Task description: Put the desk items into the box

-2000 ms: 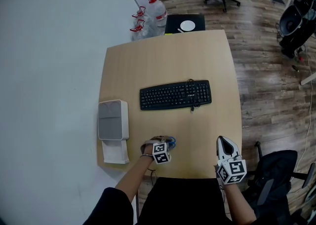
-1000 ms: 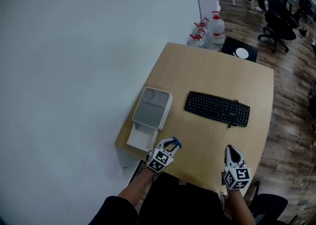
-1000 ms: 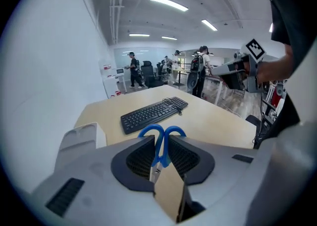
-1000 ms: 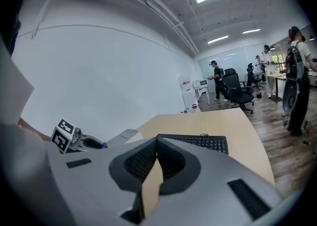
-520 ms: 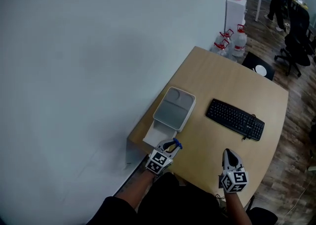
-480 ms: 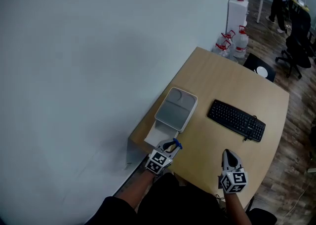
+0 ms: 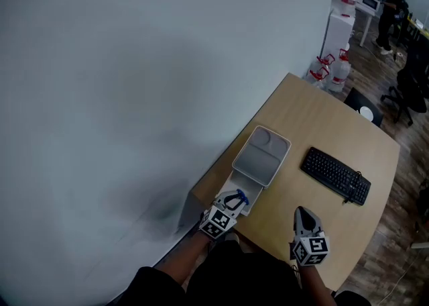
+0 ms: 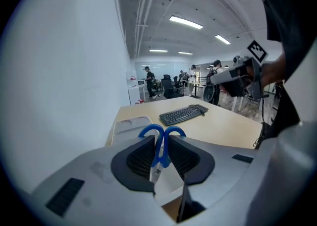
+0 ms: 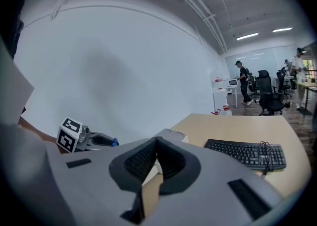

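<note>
Wooden tan desk stretches ahead of both grippers. A grey plastic box sits just ahead of the left gripper; its inside is hard to see. A black keyboard lies ahead of the right gripper, whose jaws are together. The left gripper squeezes blue-handled scissors, blades hidden.

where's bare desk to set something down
The far half of the desk, beyond the box and keyboard, is bare. So is the strip between those two, and the near edge between left gripper and right gripper. Crowded: the near-left corner, where the left gripper's scissors hang by the box.
</note>
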### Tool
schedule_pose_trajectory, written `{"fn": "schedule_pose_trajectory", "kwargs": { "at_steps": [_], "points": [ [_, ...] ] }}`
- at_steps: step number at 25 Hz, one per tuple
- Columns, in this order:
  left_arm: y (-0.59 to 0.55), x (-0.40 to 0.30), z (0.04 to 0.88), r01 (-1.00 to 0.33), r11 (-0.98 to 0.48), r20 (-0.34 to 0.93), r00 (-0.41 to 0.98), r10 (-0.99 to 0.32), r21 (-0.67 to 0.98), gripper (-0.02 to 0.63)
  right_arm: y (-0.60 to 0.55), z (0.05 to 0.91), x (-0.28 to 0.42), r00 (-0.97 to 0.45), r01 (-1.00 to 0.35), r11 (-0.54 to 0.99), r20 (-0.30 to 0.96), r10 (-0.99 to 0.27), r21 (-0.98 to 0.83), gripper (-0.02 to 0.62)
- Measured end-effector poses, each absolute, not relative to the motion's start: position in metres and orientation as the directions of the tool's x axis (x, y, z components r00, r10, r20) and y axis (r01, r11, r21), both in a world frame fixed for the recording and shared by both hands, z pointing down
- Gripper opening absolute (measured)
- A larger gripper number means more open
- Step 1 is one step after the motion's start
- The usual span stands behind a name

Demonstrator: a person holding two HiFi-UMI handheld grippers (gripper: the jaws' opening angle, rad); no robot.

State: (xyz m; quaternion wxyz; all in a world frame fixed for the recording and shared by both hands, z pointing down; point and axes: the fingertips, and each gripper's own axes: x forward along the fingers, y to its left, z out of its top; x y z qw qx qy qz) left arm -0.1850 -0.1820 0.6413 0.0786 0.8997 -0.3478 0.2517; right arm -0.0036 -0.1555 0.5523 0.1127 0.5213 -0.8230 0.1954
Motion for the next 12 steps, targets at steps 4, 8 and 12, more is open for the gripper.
{"fn": "schedule_pose_trajectory", "kwargs": {
  "at_steps": [4, 8, 12],
  "points": [
    [-0.185, -0.197, 0.656, -0.625, -0.78, 0.523, 0.658, -0.542, -0.024, 0.084, -0.155, 0.547, -0.027, -0.404, -0.915, 0.364, 0.394, -0.826, -0.176, 0.06],
    [-0.189, -0.208, 0.679, -0.592, -0.806, 0.559, 0.672, -0.486, 0.011, 0.084, -0.149, 0.548, -0.041, -0.369, -0.928, 0.309, 0.411, -0.834, -0.207, 0.06],
    [-0.196, -0.209, 0.706, -0.534, -0.845, 0.611, 0.678, -0.408, 0.029, 0.084, -0.146, 0.551, -0.046, -0.313, -0.948, 0.25, 0.428, -0.848, -0.198, 0.06]
  ]
}}
